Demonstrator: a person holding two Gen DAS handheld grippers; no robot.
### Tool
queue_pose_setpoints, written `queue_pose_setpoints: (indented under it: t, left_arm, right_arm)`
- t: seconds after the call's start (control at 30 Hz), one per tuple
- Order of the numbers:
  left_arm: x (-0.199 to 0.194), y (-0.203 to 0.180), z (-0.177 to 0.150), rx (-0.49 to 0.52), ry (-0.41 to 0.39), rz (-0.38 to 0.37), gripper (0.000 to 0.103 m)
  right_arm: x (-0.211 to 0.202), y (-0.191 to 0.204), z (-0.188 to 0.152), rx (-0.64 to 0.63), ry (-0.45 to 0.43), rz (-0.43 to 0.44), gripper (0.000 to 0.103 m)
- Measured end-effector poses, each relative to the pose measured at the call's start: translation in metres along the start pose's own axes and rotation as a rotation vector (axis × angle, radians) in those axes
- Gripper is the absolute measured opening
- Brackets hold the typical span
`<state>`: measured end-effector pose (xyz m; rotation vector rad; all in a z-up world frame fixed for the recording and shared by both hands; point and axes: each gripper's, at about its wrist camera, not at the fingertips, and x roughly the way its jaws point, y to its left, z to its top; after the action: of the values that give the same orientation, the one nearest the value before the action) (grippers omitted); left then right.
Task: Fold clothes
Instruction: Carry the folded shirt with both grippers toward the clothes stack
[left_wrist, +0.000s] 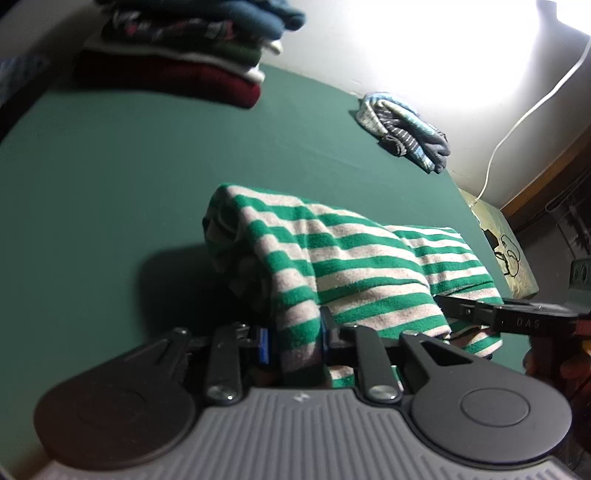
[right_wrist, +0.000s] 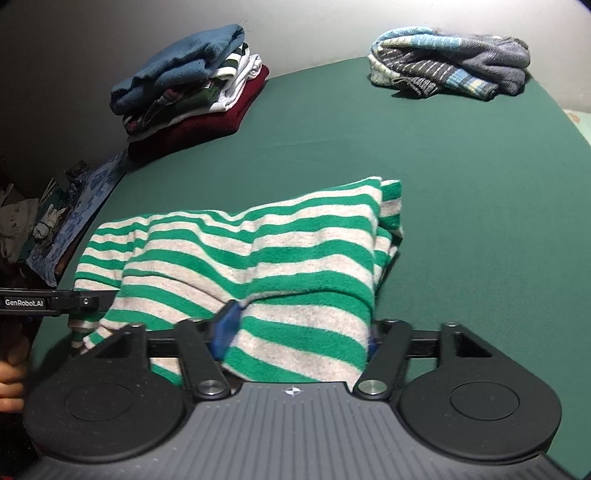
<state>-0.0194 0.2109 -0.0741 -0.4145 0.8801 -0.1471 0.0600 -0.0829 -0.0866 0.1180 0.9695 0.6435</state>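
I see one big green table (right_wrist: 461, 177) that fills both views, and its near edge is hidden under my two tools. On it, close to me, lies one sweater (right_wrist: 258, 251) with green and pale stripes, bunched up and partly folded; its near end is hidden behind the tool bodies. At the far left there is one pile of folded clothes (right_wrist: 192, 85) with a dark red one at the bottom and a blue one on top; I cannot count the middle layers well, and in the left view the top of the pile is cut off. At the far right sits one small heap of grey and blue striped clothes (right_wrist: 450, 62), and I cannot tell how many pieces are in it. My left gripper (left_wrist: 293, 341) is pinching a fold of the sweater between its blue pads. My right gripper (right_wrist: 295, 332) has a thick fold of the sweater filling the space between its pads, and it looks pinched too, though the right pad is mostly hidden by cloth. One white cable (left_wrist: 517, 125) hangs down the bright wall. A bit of a hand (right_wrist: 13, 384) shows at the left edge.
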Motion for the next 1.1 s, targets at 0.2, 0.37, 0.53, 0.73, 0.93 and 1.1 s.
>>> queue_pose_setpoints:
  t: [0.2, 0.37, 0.53, 0.73, 0.93, 1.1]
  left_arm:
    - [-0.015, -0.007, 0.011, 0.035, -0.047, -0.023, 0.016]
    - [-0.034, -0.016, 0.021, 0.07, -0.104, -0.025, 0.015]
    - [-0.056, -0.024, 0.036, 0.094, -0.169, -0.012, 0.015]
    - [-0.089, -0.028, 0.067, 0.103, -0.279, 0.013, 0.015]
    - [-0.124, -0.026, 0.116, 0.13, -0.398, 0.058, 0.015]
    - [-0.147, -0.007, 0.173, 0.136, -0.477, 0.099, 0.015]
  right_arm:
    - [-0.016, 0.005, 0.0, 0.043, -0.035, 0.007, 0.036]
    - [-0.037, 0.016, 0.005, 0.042, -0.093, 0.039, 0.034]
    - [-0.053, 0.027, 0.023, 0.022, -0.16, 0.073, 0.034]
    - [-0.071, 0.048, 0.06, -0.042, -0.243, 0.116, 0.034]
    - [-0.078, 0.075, 0.117, -0.09, -0.327, 0.181, 0.034]
    - [-0.068, 0.107, 0.172, -0.12, -0.39, 0.226, 0.034]
